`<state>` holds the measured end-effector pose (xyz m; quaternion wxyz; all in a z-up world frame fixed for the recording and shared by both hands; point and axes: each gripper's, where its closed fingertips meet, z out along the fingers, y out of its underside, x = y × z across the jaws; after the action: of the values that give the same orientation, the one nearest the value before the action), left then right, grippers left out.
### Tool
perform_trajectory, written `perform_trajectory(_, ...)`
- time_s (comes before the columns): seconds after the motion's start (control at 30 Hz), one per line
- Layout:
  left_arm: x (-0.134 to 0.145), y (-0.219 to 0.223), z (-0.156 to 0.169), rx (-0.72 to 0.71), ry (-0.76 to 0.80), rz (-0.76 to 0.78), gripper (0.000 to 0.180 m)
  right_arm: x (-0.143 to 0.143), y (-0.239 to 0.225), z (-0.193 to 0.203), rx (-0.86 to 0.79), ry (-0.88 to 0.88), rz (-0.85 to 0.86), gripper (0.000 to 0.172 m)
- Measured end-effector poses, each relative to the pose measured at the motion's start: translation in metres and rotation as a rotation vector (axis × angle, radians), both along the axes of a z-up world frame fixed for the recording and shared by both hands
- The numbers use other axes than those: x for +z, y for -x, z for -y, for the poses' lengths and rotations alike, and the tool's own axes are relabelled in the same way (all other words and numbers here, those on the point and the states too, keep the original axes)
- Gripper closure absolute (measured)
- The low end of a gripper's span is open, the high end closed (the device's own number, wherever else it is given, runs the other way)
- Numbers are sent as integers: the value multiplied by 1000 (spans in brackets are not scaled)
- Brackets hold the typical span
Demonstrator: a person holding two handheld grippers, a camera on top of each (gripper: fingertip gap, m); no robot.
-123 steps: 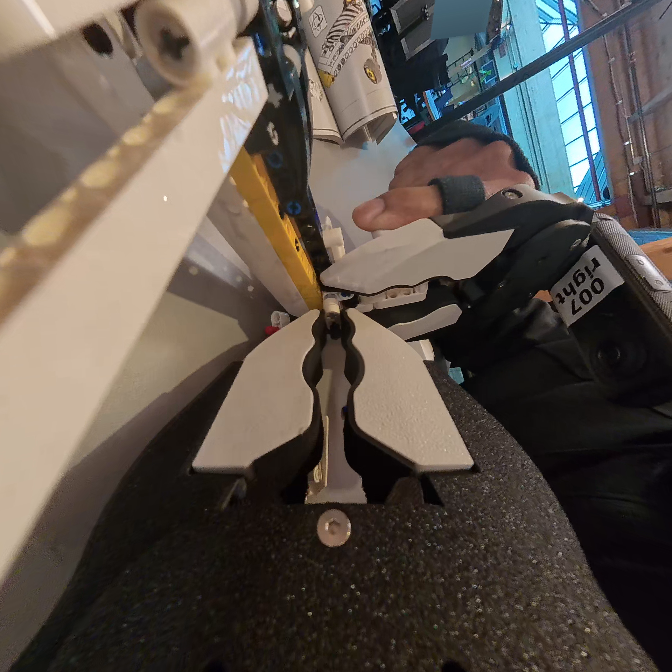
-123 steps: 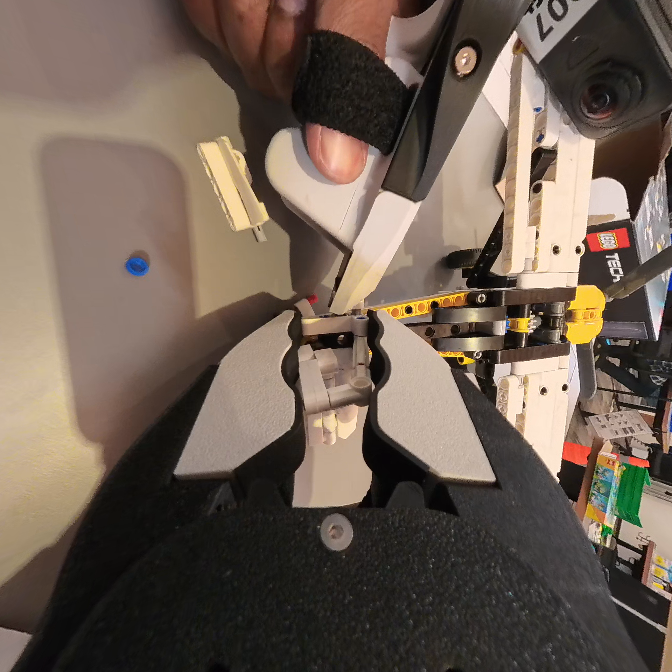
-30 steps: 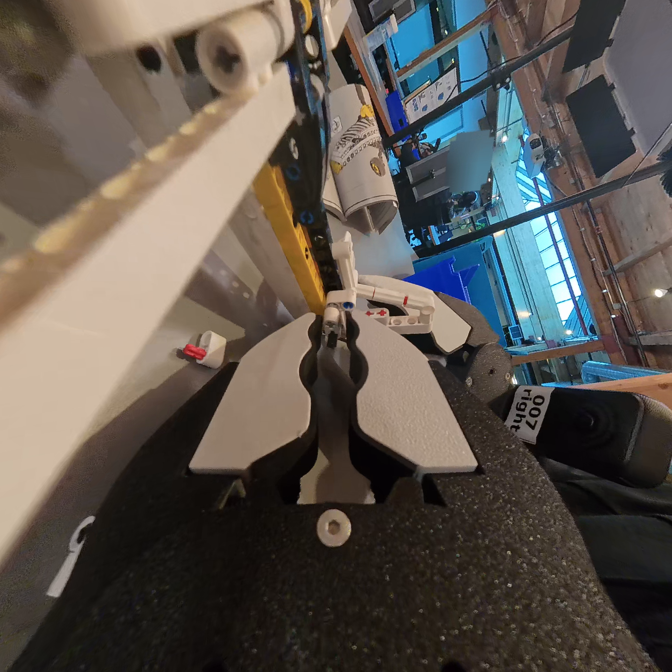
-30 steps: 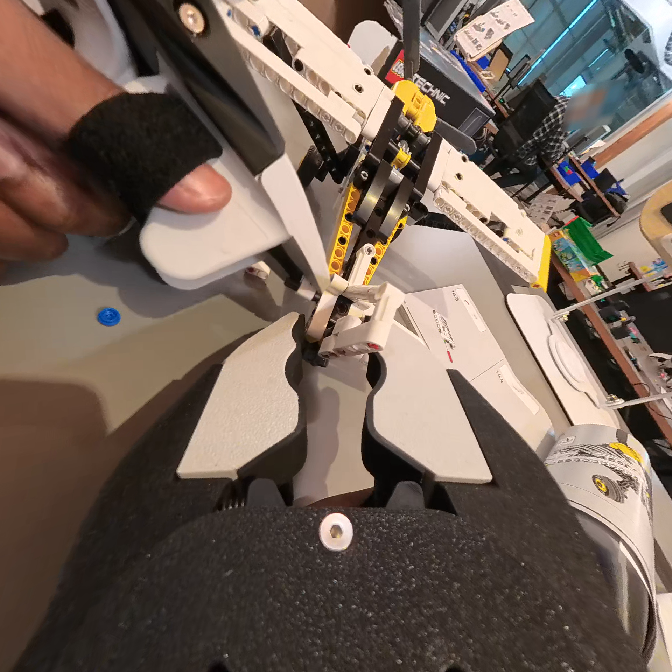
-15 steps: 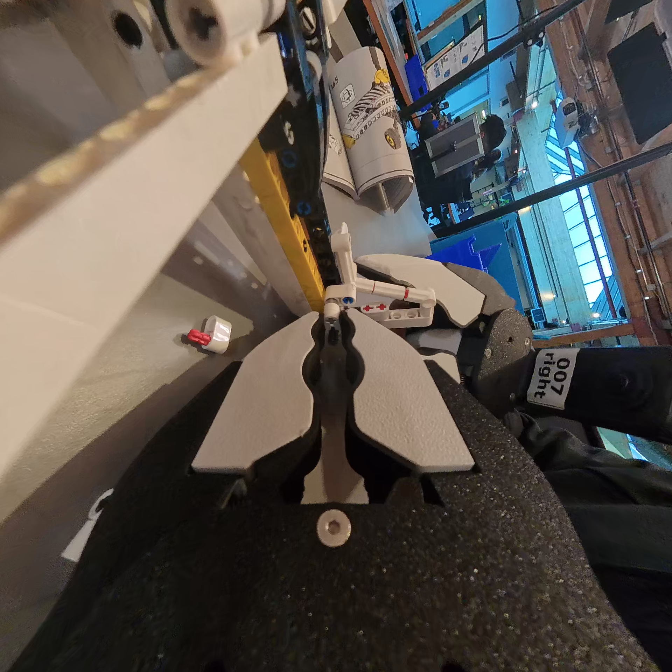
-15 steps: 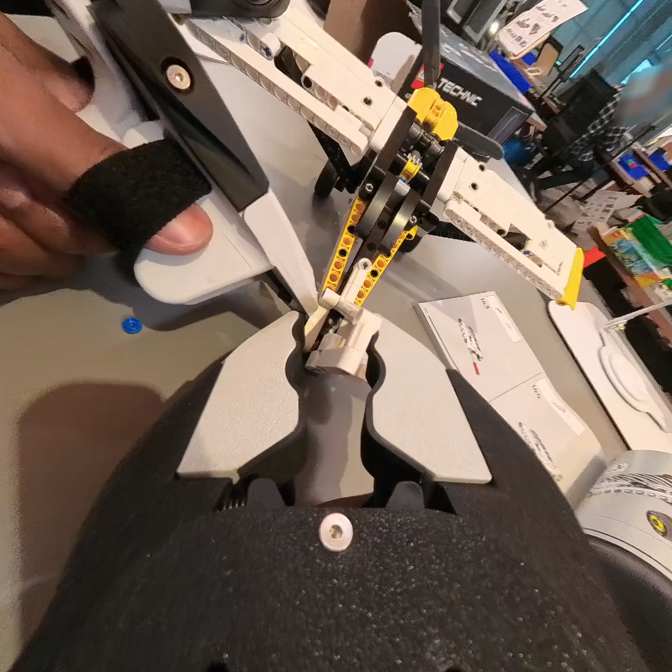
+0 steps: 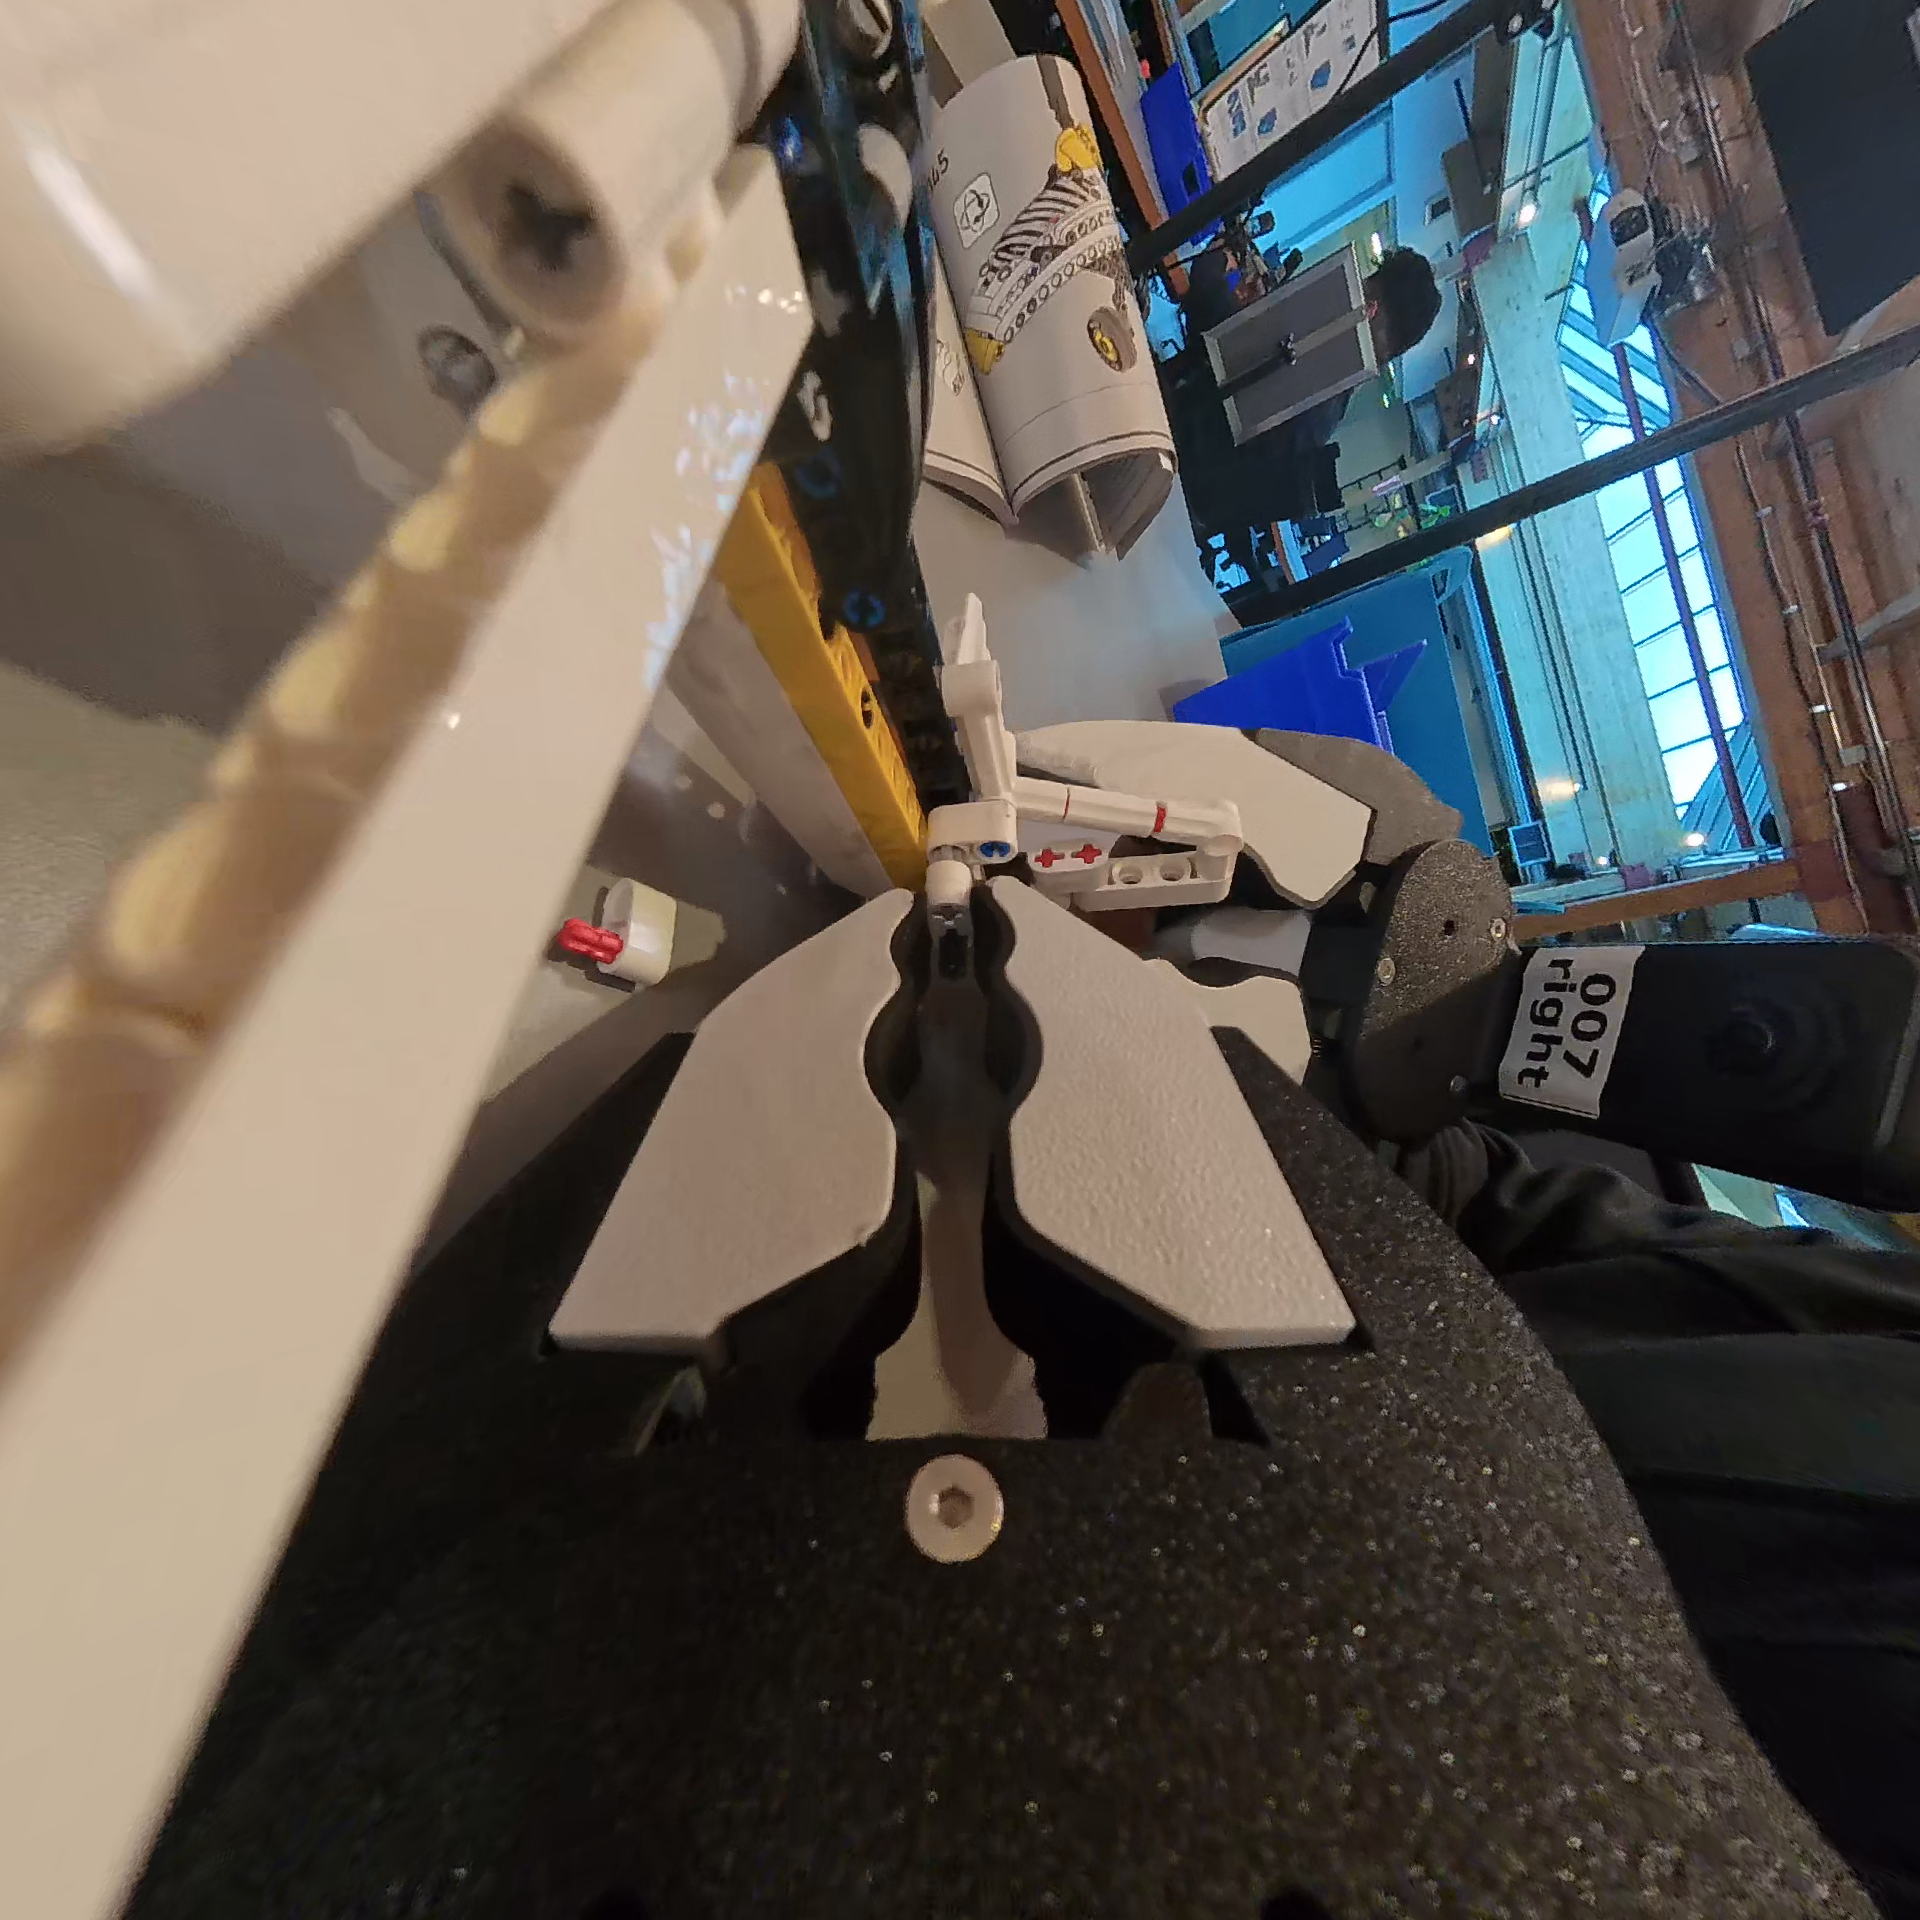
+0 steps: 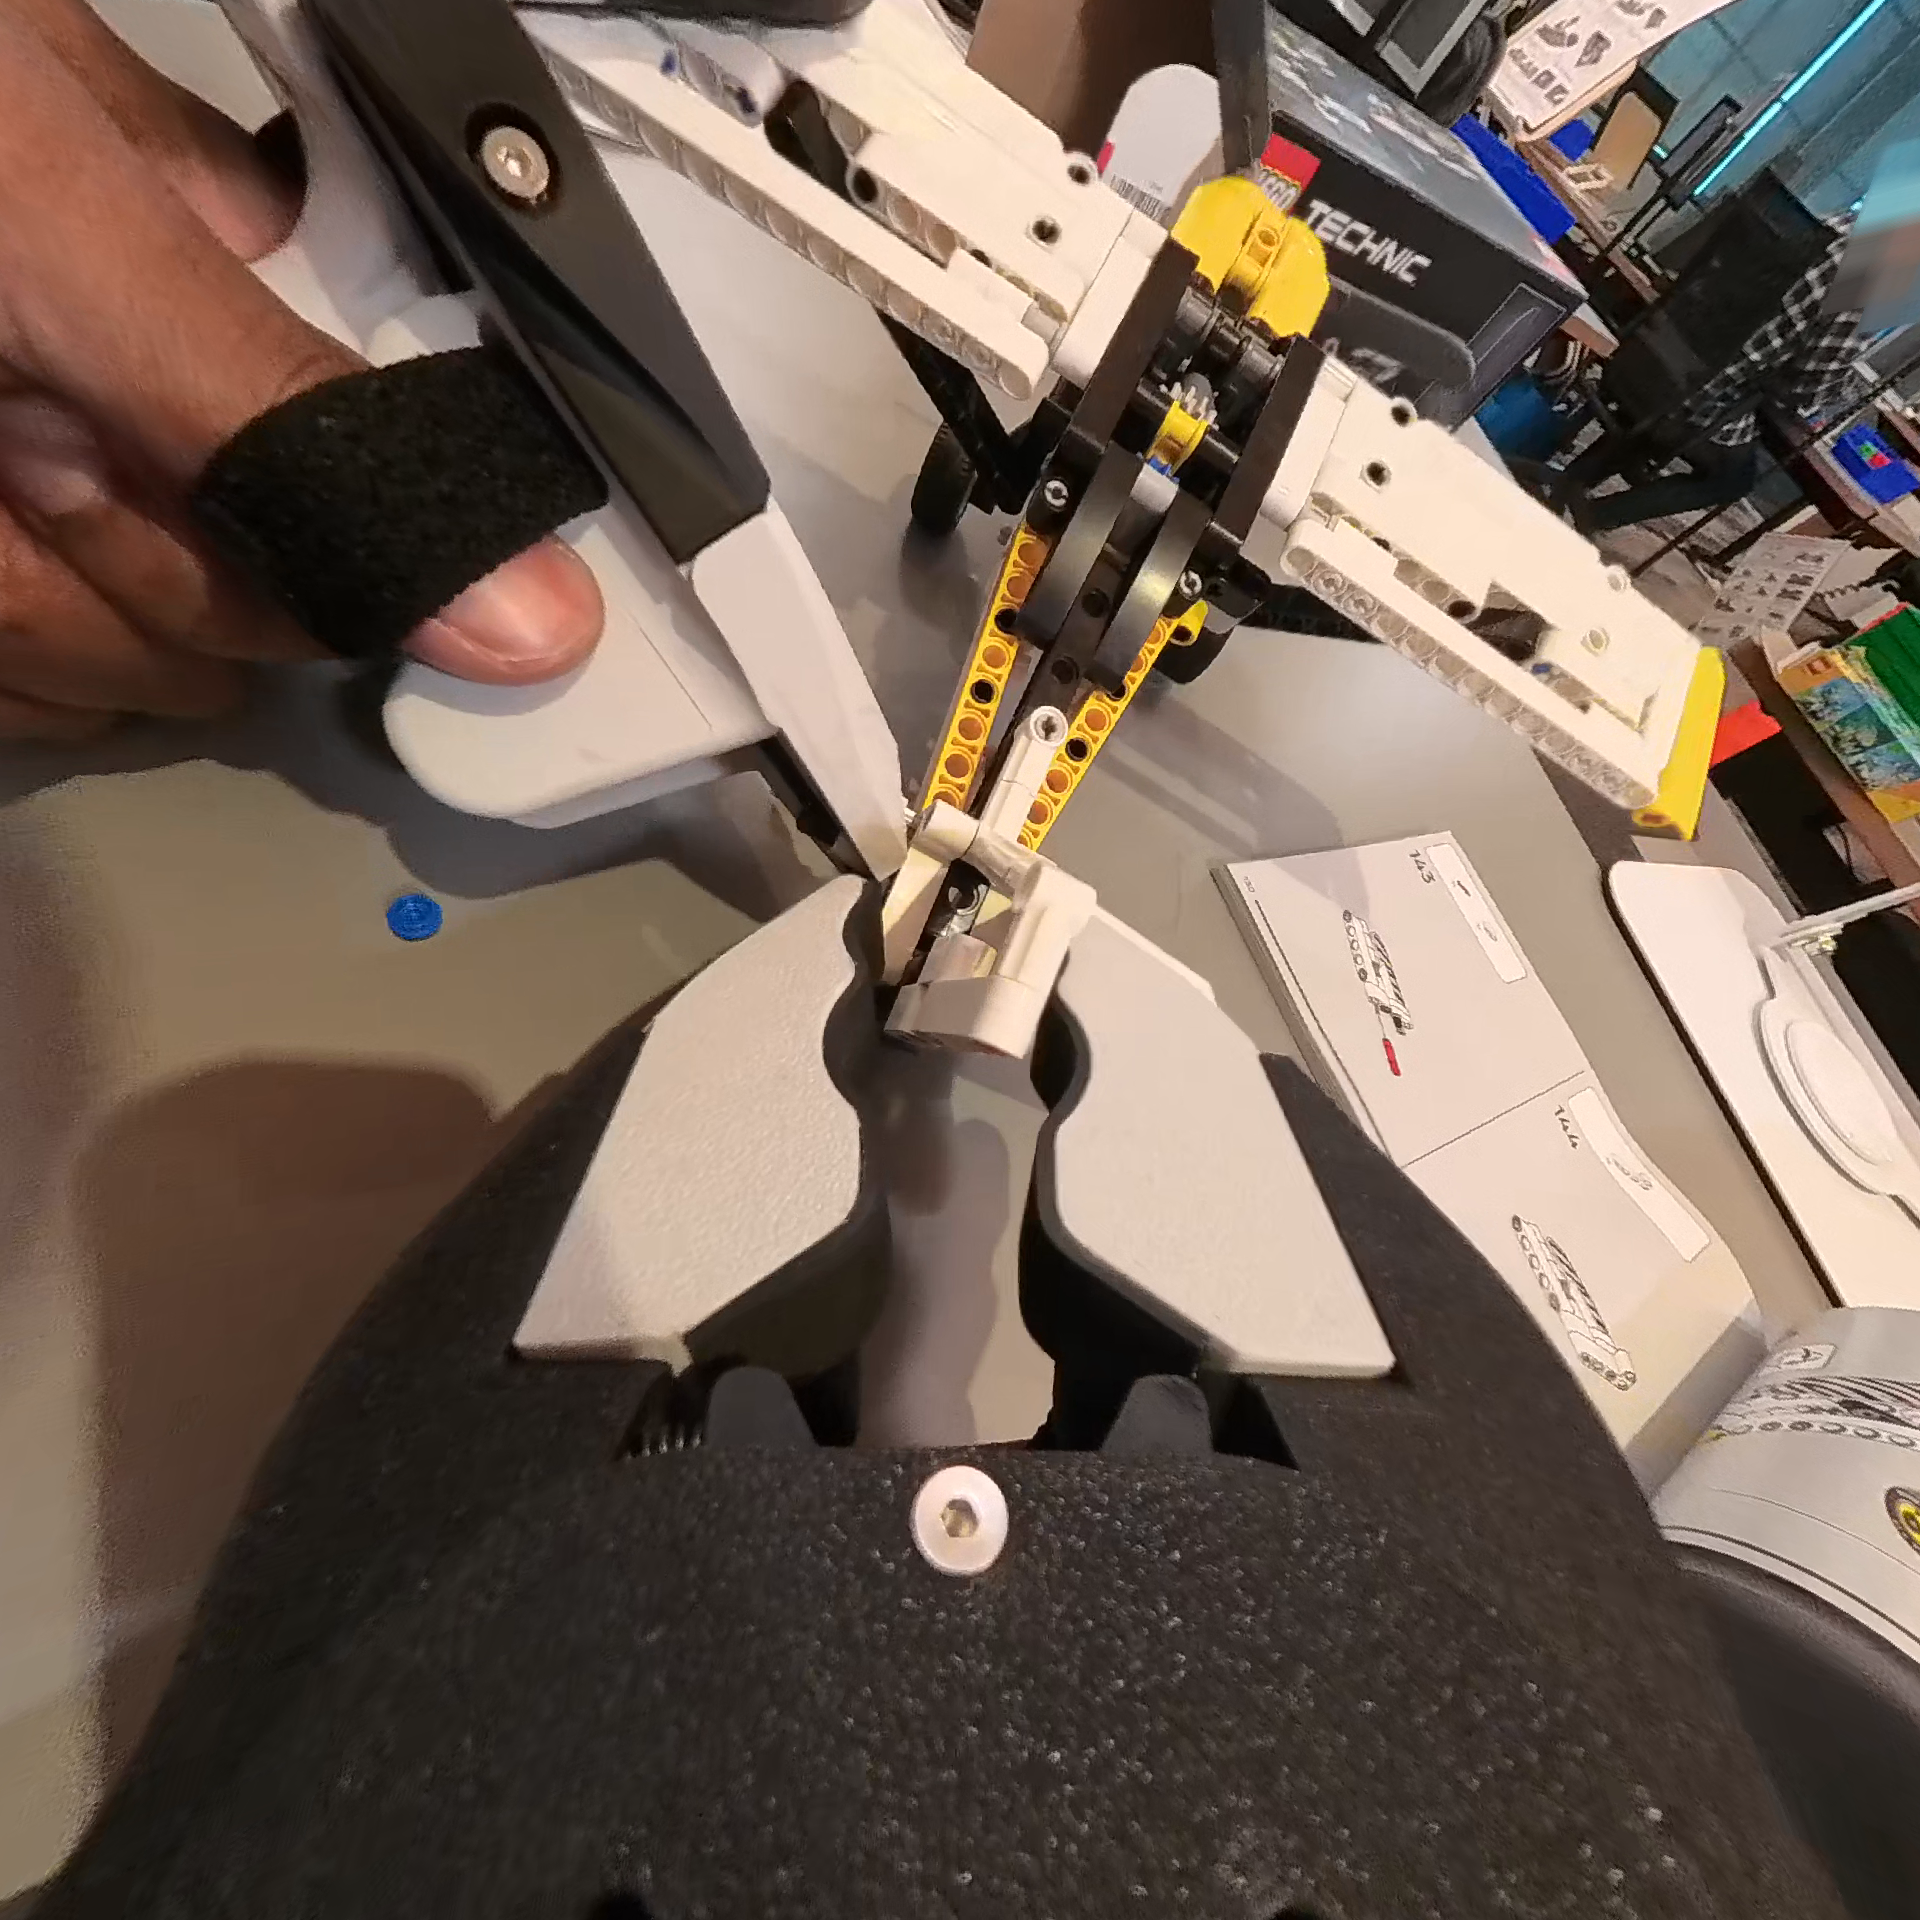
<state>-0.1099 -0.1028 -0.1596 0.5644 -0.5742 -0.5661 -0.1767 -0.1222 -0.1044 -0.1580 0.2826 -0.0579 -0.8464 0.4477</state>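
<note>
Left wrist view: left gripper (image 7: 954,914) nearly closed, tips pinching a thin dark axle pin (image 7: 948,928) with a white bush on its end. That pin runs into the white linkage sub-assembly (image 7: 1081,831) (white connectors, red and blue pin ends). Right gripper (image 7: 1195,821) comes in from the right of the linkage, one finger above it and one below. Just left of the linkage: yellow beam (image 7: 821,675) and black beams of the brick-built model, with its big white beam (image 7: 468,727) filling the near left, blurred. Small white connector with a red pin (image 7: 623,940) lies on the surface (image 7: 1049,623) left of the linkage. Rolled instruction booklet (image 7: 1049,312) beyond it.

Right wrist view: right gripper (image 8: 961,966) part-closed on the white linkage sub-assembly (image 8: 987,966); right pad looks pressed on the white elbow, left pad contact unclear. Left gripper (image 8: 883,831), held by a hand (image 8: 208,468) with a black finger strap, touches the linkage's upper left end with its tip. Linkage sits at the bottom end of the two yellow beams (image 8: 977,686) of the white, black and yellow model (image 8: 1174,343). Open booklet (image 8: 1455,1039) right of the linkage, blue round stud (image 8: 414,917) left of it, both on the grey surface (image 8: 260,987).
</note>
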Motion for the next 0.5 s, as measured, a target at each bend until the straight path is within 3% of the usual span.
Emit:
perform_trajectory(0.33, -1, -2, 2, -28, 11, -3, 172, 0, 2, -1, -16, -13, -24, 150)
perform_trajectory(0.43, -7, -7, 25, 19, 106, -22, 173, 0, 32, -30, -158, 10, 17, 153)
perform_trajectory(0.5, -4, -7, 39, 59, 52, -3, 172, 1, 34, -32, -158, 6, -5, 154)
